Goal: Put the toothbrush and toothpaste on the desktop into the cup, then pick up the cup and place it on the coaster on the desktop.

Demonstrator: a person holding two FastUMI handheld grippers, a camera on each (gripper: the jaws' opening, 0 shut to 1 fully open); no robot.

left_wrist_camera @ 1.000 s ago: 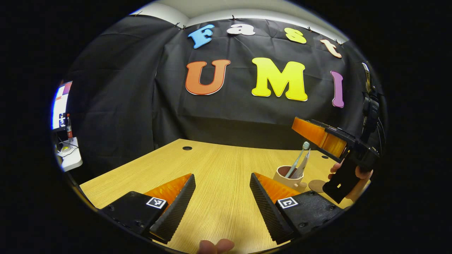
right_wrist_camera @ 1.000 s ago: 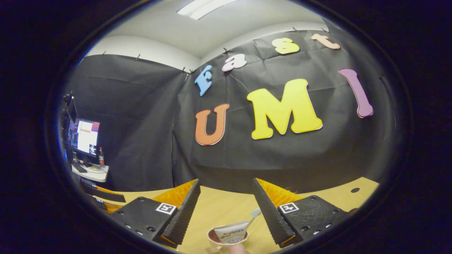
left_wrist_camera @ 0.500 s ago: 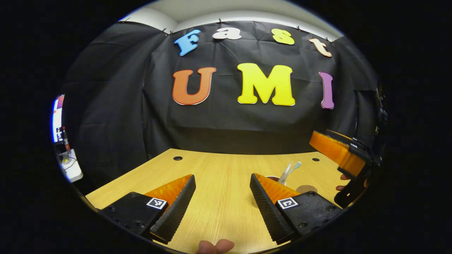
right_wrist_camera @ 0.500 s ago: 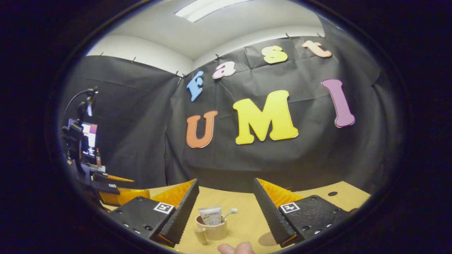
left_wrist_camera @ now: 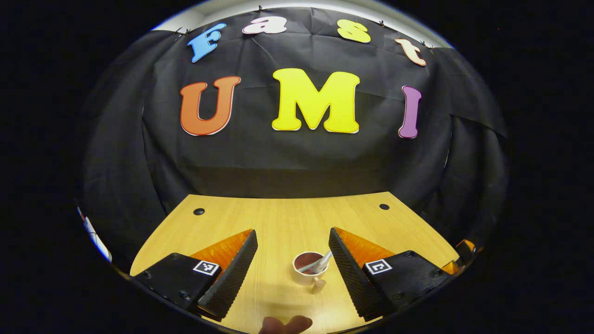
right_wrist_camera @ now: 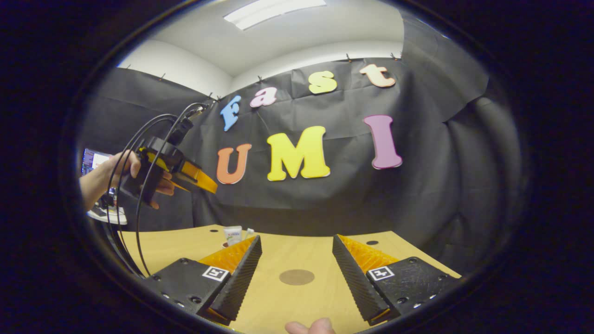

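In the left gripper view a pale cup (left_wrist_camera: pixel 306 277) with a dark inside stands on the wooden desk (left_wrist_camera: pixel 278 222), its handle toward me. The toothbrush (left_wrist_camera: pixel 310 266) and toothpaste (left_wrist_camera: pixel 322 262) lean inside it. My left gripper (left_wrist_camera: pixel 292 273) is open and hangs above the cup, which sits between the fingers, nearer the right one. In the right gripper view the round brown coaster (right_wrist_camera: pixel 297 277) lies flat between the open fingers of my right gripper (right_wrist_camera: pixel 297 276). The toothpaste (right_wrist_camera: pixel 233 233) and toothbrush head (right_wrist_camera: pixel 249 230) poke up behind its left finger. A hand holds the left gripper (right_wrist_camera: pixel 197 176) high at the left.
Two cable holes (left_wrist_camera: pixel 199 211) (left_wrist_camera: pixel 384 206) mark the desk's far corners, with the black cloth wall right behind. Cables (right_wrist_camera: pixel 139 185) hang down from the left gripper. A monitor (right_wrist_camera: pixel 93 160) stands outside the booth at the left.
The left gripper swung right and tipped down, bringing the cup between its fingers. The right gripper drew away from the cup; the coaster now lies between its fingers.
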